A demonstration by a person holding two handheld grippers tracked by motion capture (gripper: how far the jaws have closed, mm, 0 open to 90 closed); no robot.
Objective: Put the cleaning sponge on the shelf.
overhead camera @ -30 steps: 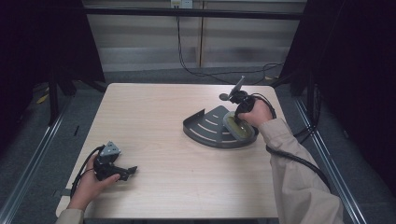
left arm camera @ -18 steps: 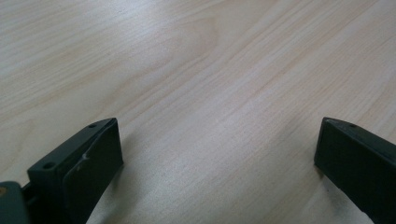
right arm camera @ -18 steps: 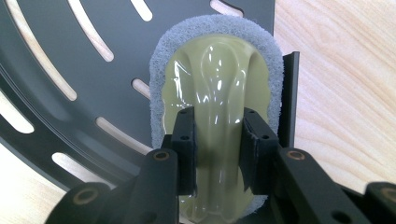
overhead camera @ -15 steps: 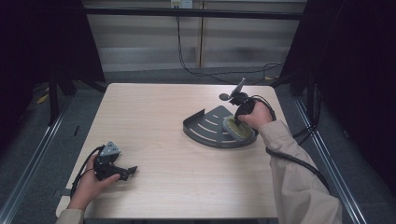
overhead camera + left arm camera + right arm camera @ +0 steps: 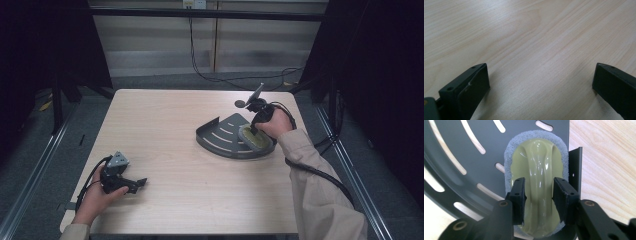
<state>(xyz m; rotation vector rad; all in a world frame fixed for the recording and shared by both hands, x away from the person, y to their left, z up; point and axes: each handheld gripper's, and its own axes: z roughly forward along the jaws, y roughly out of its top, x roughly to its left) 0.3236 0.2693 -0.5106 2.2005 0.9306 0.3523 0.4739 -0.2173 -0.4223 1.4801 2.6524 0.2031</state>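
Resting low at the near left corner of the surface (image 5: 165, 150), the left tool (image 5: 135, 184) sits in the person's left hand (image 5: 95, 197), jaws spread wide with only bare wood grain between them in the left gripper view (image 5: 537, 82). Further out on the right side, the dark grey fan-shaped slotted tray (image 5: 220, 137) lies flat on the surface, with a scrubber (image 5: 536, 165) in it: olive-green glossy handle on a grey abrasive pad, tucked against the tray's upright side wall (image 5: 574, 167). Right tool (image 5: 539, 195) points down onto it, jaws pinching the handle's raised ridge from both sides. Right hand (image 5: 275, 125) grips that tool; cable trails back along the sleeve.
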